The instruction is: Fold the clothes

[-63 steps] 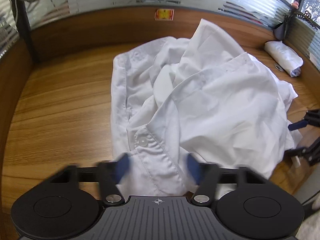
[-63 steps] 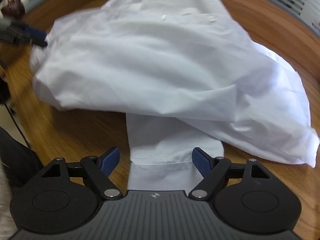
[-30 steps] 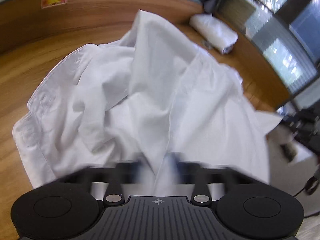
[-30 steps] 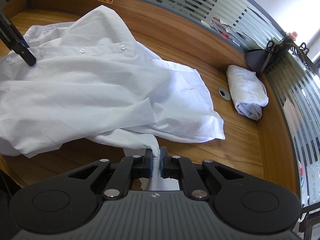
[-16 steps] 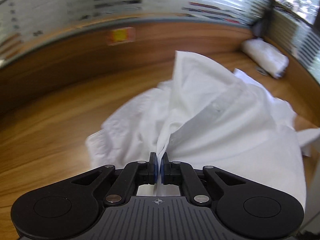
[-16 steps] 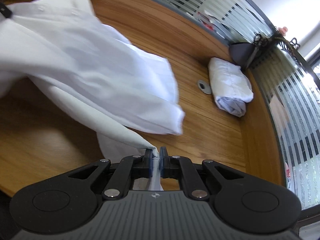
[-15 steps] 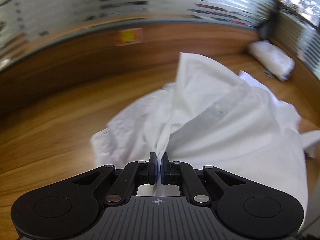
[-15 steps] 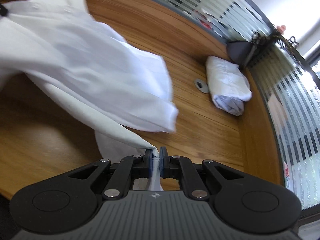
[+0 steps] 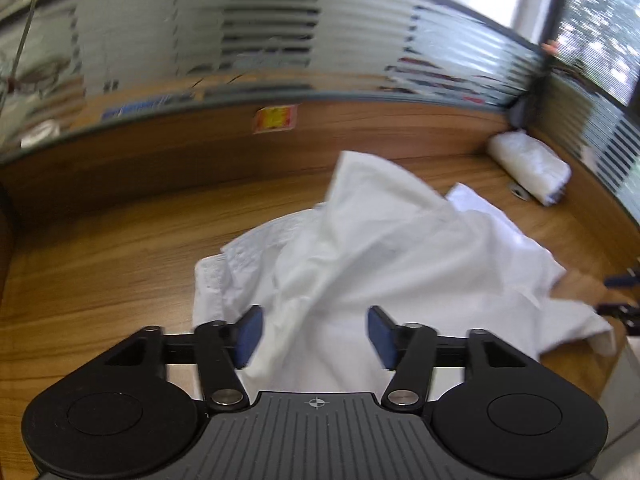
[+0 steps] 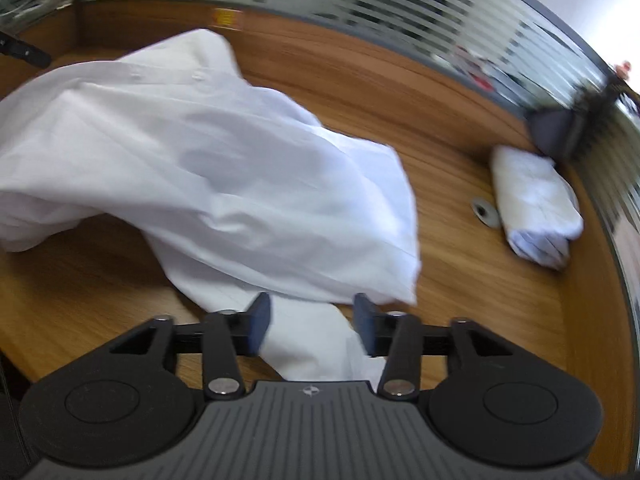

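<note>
A crumpled white button shirt [image 9: 380,248] lies heaped on the wooden desk [image 9: 120,248]; the right wrist view shows it too [image 10: 224,168]. My left gripper [image 9: 316,330] hovers above the shirt's near edge. Its jaws are opening, blue pads apart, and the cloth lies below them without being pinched. My right gripper [image 10: 308,322] is over a sleeve end [image 10: 320,340]. Its jaws are opening as well, and the sleeve lies loose between the pads. Far right in the left wrist view, the tips of the other gripper [image 9: 622,280] show.
A folded white garment [image 10: 532,208] lies at the far right by the glass partition, with a small grey disc [image 10: 484,210] next to it. A wooden back wall with a red and yellow sticker [image 9: 276,118] bounds the desk. A dark object [image 10: 560,132] sits in the corner.
Both grippers were shut on the shirt half a second ago and have let go. The left one has risen and tilted up; the shirt has dropped back onto the desk.
</note>
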{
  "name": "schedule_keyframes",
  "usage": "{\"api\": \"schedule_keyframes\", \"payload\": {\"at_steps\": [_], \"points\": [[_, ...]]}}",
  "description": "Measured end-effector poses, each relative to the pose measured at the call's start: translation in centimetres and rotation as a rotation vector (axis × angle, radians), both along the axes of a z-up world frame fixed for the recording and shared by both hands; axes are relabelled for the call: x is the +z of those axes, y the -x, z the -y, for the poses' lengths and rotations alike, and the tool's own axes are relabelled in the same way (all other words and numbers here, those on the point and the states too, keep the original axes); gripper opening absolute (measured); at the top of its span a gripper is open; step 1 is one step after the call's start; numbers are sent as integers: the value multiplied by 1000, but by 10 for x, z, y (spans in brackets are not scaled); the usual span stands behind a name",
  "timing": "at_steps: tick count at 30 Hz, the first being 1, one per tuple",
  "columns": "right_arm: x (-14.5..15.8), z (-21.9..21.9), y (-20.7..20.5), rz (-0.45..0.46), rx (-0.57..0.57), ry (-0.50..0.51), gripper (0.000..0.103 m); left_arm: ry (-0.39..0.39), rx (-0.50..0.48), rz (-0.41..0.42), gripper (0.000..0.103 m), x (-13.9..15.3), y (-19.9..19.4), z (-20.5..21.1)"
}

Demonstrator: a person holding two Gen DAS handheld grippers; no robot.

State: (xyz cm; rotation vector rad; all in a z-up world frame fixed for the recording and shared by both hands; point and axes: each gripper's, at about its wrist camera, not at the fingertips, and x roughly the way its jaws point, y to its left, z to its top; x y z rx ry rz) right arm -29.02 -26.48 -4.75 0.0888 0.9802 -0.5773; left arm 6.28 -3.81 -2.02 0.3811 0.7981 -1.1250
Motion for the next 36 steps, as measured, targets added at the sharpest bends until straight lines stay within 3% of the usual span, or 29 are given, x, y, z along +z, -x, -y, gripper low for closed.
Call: {"api": "schedule_keyframes", "payload": {"at_steps": [7,17,20,27,28,30,31,32,33,34,36], "points": [[-8,-15,-25,19,131,-67,55,-7,-136,1,76,9,67,-2],[-22,-18,-29,32,247,-108,60,-67,-250,97,83,-19,144,40],[-23,-16,-26,41,258,-117,60,-89,-276,146,84,-32,163,57],[-21,-16,-21,81,272,-138,63,-198,-335,363,83,-69,193,103],[-20,-17,-21,85,264,-141,63,-214,-338,385,82,-73,194,108],[-19,-19,-21,94,248,-145,64,-227,-341,416,67,-76,192,116],[-19,-20,-21,98,240,-147,64,-222,-342,424,49,-75,190,118],[-19,-21,-21,102,232,-149,64,-208,-341,401,29,-70,184,121],[-18,-22,-21,106,223,-151,64,-186,-327,349,22,-62,174,123],[-18,-24,-21,111,210,-151,64,-163,-300,292,14,-54,161,123],[-16,-26,-22,125,180,-154,64,-115,-245,179,11,-38,134,125]]}}
